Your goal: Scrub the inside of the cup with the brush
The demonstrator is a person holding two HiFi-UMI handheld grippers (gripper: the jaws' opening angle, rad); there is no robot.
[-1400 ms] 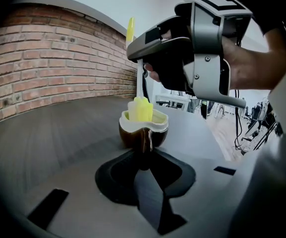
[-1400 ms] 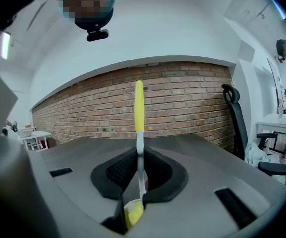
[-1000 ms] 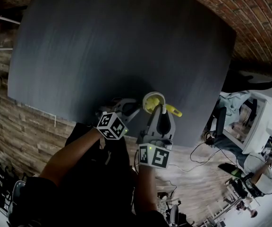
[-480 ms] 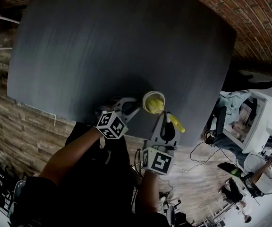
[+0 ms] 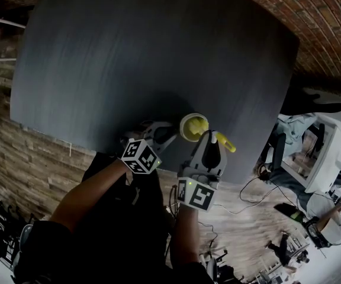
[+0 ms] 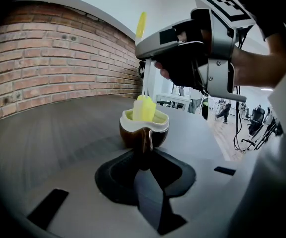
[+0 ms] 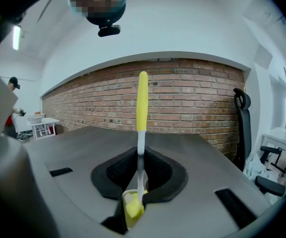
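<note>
Count: one cup point(image 5: 193, 127), one brush point(image 5: 225, 142), two tongs, one bench point(image 5: 158, 52).

Cup: upright on the bench, close to its 6 o'clock edge in the head view; brown outside, cream inside.

Left tongs point(image 5: 169, 131): come in from the cup's 8 o'clock, closed on the cup's side handle, which sits between the jaws in the left gripper view.

Right tongs point(image 5: 209, 137): at the cup's 4 o'clock, clamped on the brush's pale shaft. The yellow brush head sits inside the cup; the yellow grip end sticks out past the jaws toward 4 o'clock.
</note>
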